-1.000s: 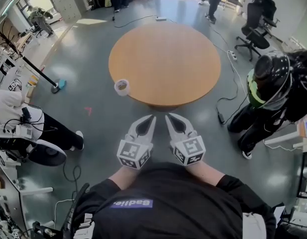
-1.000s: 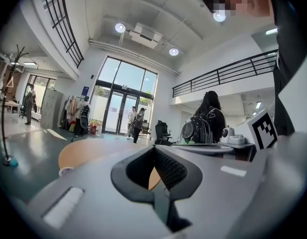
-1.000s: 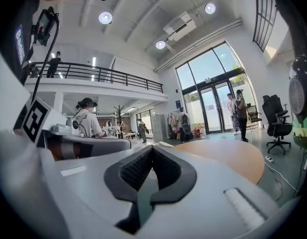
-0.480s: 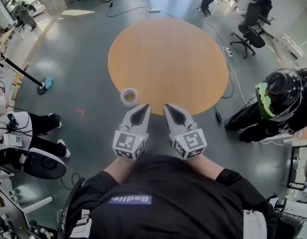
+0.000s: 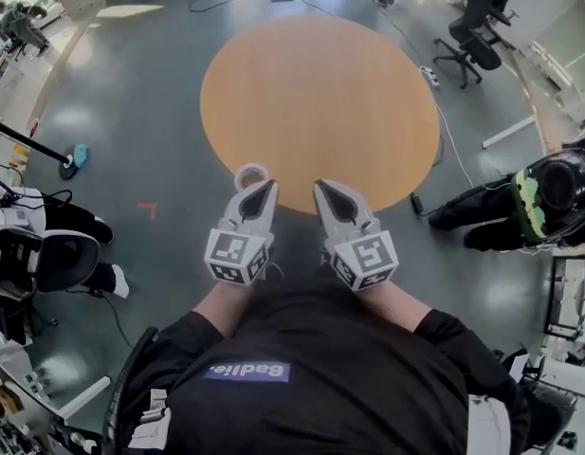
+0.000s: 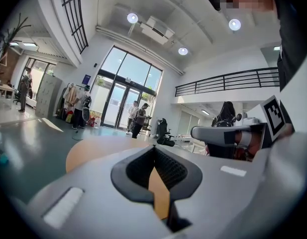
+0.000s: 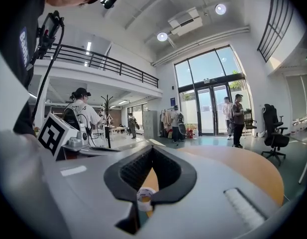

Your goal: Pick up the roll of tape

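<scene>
Head view: round wooden counter (image 5: pixel 320 93) on grey floor (image 5: pixel 150 112). Roll of tape (image 5: pixel 251 174) lies flat at counter's near-left edge, hole up. Left hand-held gripper (image 5: pixel 258 200) points at it, tip just beside the roll on the near side; touching or not, can't tell from above. Right hand-held gripper (image 5: pixel 334 202) sits next to the left one, tip over counter's near edge, apart from the roll. Both are held low in front of the person's black shirt, marker cubes toward the body.

Left gripper view: jaws clenched, tips meeting, nothing gripped. Only counter wood (image 6: pixel 93 151) shows through the hollow behind the tips. The right hand-held gripper (image 6: pixel 228 133) shows side-on at right; the head view can't give that angle.

Right gripper view: jaws likewise clenched, tips together, empty. The roll of tape (image 7: pixel 145 195) shows small through the lower gap between the jaws, sitting out on the counter (image 7: pixel 243 171), not between the pads. So the tape is seen in head + right gripper views only.

Both gripper views also show glass doors w/ people (image 7: pixel 238 113) standing near them. The head view shows an office chair (image 5: pixel 467 27) beyond the counter and a helmeted person (image 5: pixel 548 192) at right.
</scene>
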A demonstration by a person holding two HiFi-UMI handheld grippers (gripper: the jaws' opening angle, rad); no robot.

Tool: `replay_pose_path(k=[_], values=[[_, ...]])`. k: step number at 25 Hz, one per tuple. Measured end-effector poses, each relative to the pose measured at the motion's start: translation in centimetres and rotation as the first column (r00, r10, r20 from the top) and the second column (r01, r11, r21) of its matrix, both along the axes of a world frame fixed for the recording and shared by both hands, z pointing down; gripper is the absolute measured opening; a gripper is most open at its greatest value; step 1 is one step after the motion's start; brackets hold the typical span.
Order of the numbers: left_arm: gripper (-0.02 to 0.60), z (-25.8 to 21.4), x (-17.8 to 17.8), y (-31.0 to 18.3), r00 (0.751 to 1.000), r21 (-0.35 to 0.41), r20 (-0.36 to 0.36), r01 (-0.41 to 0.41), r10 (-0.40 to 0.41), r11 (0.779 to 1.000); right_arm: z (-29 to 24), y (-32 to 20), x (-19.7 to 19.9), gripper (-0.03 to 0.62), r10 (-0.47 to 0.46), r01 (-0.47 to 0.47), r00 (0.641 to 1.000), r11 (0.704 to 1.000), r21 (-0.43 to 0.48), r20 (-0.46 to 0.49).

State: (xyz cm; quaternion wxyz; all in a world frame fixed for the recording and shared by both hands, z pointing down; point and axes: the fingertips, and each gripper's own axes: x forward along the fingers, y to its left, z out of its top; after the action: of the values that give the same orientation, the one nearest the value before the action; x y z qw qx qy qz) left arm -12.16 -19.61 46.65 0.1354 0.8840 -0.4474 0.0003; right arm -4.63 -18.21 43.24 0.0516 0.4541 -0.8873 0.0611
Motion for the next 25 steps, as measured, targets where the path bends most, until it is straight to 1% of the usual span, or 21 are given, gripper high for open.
replay_pose_path(k=[3, 5, 7, 10, 15, 21, 25], values=[[0.005, 0.5, -0.3, -0.9, 1.0, -0.02, 0.005, 0.002, -0.002, 1.0, 0.2, -0.8, -0.4, 0.005, -0.011, 0.011, 1.0, 1.0, -0.006, 0.002], [0.029, 1.0, -0.7, -1.6, 1.0, -0.044, 0.015, 0.005, -0.004, 0.999, 0.3, -1.6, -0.7, 0.005, -0.019, 0.019, 1.0, 1.0, -0.016, 0.002], [0.044, 1.7, -1.2, -2.3, 0.999, -0.066, 0.037, 0.014, -0.012, 0.998, -0.1, -2.4, -0.9, 0.005, -0.028, 0.028, 1.0, 1.0, -0.008, -0.001], [0.063, 3.4, -1.6, -3.1, 0.997, -0.097, 0.069, 0.039, -0.033, 0.994, 0.0, -3.1, -0.1, 0.005, -0.031, 0.031, 1.0, 1.0, -0.002, -0.003], [0.086, 6.1, -2.1, -3.9, 0.991, -0.151, 0.124, 0.062, -0.044, 0.987, 0.8, -3.7, 0.9, 0.005, -0.025, 0.025, 1.0, 0.999, -0.03, 0.003], [0.126, 10.1, -3.9, -5.4, 0.98, -0.229, 0.193, 0.099, -0.055, 0.968, 1.1, -5.2, 0.9, 0.005, -0.027, 0.027, 1.0, 0.999, -0.038, -0.001], [0.147, 12.1, -4.7, -5.5, 0.967, -0.264, 0.248, 0.131, -0.064, 0.956, 0.9, -5.3, 1.6, 0.006, -0.023, 0.023, 1.0, 0.999, -0.04, -0.002]])
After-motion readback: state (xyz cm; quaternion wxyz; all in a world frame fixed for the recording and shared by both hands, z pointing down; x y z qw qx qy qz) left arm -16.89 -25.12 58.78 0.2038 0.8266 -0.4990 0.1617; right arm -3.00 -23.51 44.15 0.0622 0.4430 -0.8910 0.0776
